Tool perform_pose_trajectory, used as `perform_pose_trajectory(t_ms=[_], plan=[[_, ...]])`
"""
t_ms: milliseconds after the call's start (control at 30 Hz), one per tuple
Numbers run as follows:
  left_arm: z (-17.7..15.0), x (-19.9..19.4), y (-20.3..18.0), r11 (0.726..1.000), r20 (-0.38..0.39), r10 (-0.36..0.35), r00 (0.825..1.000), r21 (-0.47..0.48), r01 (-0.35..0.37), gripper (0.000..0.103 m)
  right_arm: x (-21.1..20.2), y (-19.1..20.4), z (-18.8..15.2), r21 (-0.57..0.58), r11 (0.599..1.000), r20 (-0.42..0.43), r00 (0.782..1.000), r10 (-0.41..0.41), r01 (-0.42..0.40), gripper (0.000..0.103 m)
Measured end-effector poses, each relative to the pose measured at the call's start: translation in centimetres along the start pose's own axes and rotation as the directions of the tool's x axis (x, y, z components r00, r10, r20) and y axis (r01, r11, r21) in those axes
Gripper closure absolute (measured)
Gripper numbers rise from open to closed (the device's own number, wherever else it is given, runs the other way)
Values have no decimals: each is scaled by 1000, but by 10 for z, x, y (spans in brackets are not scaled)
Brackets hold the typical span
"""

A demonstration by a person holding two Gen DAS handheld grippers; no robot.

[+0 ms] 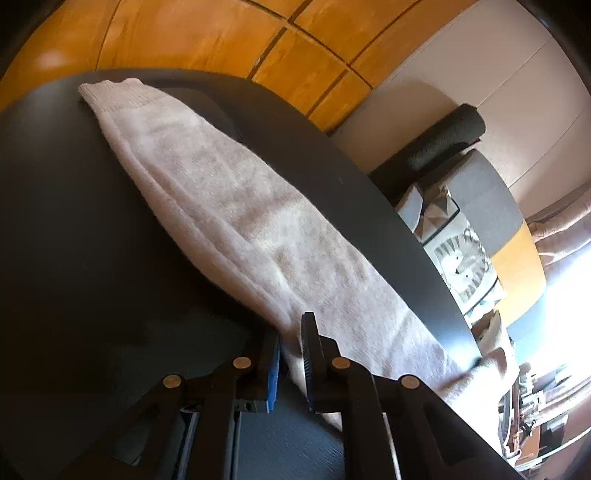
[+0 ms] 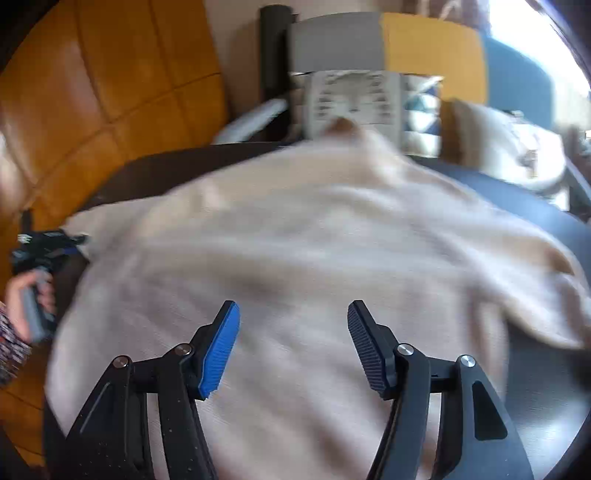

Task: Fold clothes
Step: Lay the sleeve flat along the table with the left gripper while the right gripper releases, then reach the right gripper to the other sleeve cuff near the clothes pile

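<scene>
A cream knitted sweater lies on a dark round table (image 1: pixel 74 221). In the left wrist view its long sleeve (image 1: pixel 236 206) stretches from the ribbed cuff (image 1: pixel 114 94) at the far left down to my left gripper (image 1: pixel 291 336), which is shut on the sleeve's edge near the shoulder. In the right wrist view the sweater's body (image 2: pixel 295 240) is spread wide and blurred. My right gripper (image 2: pixel 293 314) hovers over it, open and empty. The left gripper and the hand holding it (image 2: pixel 33 280) show at the left edge of that view.
The table's rim (image 1: pixel 424 236) curves along the right of the left wrist view. Beyond it stand a grey and yellow chair (image 2: pixel 388 44) with patterned cushions (image 1: pixel 461 254), an orange tiled floor (image 1: pixel 221 33) and bright window glare (image 2: pixel 535 33).
</scene>
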State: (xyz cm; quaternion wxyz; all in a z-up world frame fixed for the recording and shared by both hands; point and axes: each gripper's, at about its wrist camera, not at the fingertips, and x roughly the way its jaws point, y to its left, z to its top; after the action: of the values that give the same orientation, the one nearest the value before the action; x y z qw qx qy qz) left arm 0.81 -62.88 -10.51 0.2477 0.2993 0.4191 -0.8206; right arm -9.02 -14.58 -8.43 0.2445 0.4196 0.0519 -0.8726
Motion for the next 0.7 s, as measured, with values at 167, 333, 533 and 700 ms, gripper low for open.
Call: perform_pose_trajectory(t_ms=[167,333,533,700], plan=[[-15,-36,-26,999,26,-20,999,43,19,93,2,-35,-33,-18,996,-45,995,-92,92,44],[-65,-77,-76,983,71,-87,994,169,74,93,-10,-37,-39,-28,992,-55,991,-123,121,51],[-163,-63,-162,892,-106,-193,975,394,220,93,-18,-36,-48,-29,989,-9,989,-145,145,60],[-236,-25,-220,820,-252,-198,947,487,302,93,-30,-63,-44,98,995,-6,1000,-5,6,54]])
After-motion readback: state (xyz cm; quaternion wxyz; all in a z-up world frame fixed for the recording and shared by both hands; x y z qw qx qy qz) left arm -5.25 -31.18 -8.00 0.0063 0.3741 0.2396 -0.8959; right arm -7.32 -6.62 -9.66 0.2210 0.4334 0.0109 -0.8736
